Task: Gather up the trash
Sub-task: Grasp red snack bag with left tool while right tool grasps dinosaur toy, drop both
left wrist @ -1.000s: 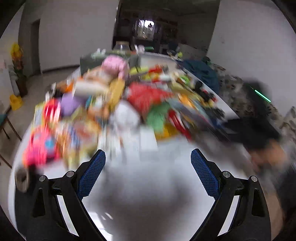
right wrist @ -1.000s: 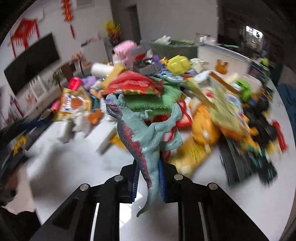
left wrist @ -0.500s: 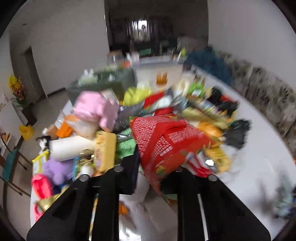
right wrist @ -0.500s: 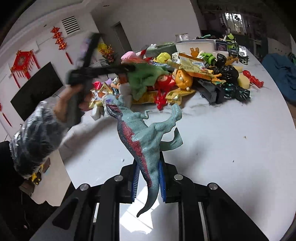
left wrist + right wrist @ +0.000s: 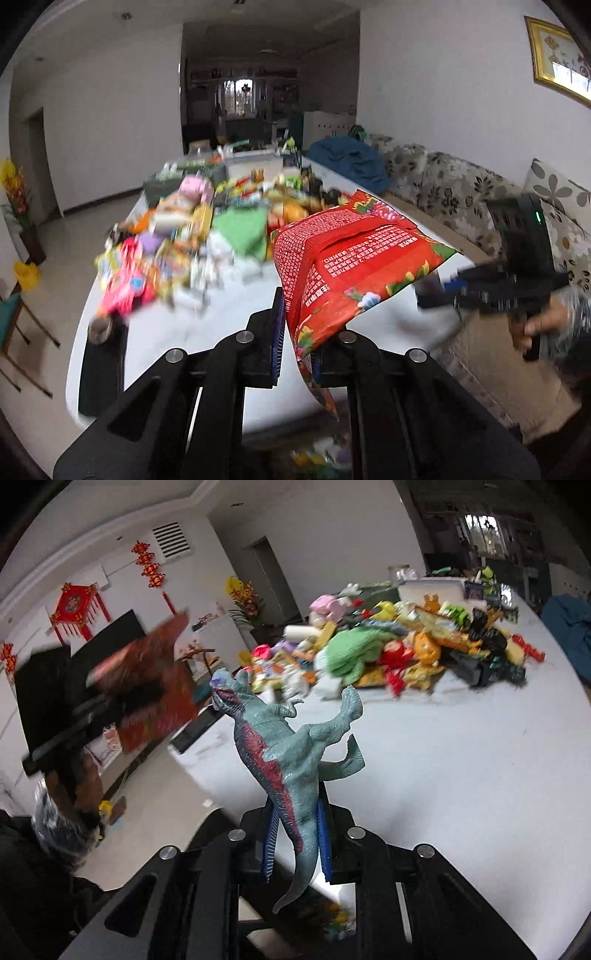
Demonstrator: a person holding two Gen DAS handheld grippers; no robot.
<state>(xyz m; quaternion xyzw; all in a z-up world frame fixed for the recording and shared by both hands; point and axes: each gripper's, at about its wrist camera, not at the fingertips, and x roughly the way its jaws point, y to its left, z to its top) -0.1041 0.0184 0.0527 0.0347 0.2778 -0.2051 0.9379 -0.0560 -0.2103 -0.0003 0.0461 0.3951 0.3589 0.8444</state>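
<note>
left wrist: left tool [image 5: 295, 343] clamped on red snack bag [image 5: 351, 266], held above near edge of white worktop [image 5: 236, 306], clutter pile [image 5: 192, 229] beyond | right wrist: right tool [image 5: 295, 843] clamped on toy dinosaur [image 5: 284, 749] above worktop edge

A flowery sofa [image 5: 443, 184] stands beside the white bench [image 5: 461, 760], with a blue blanket [image 5: 347, 158] on it. Yellow flowers [image 5: 242, 594] stand by a door. Red decorations [image 5: 75, 609] hang above a black TV [image 5: 74, 672].
</note>
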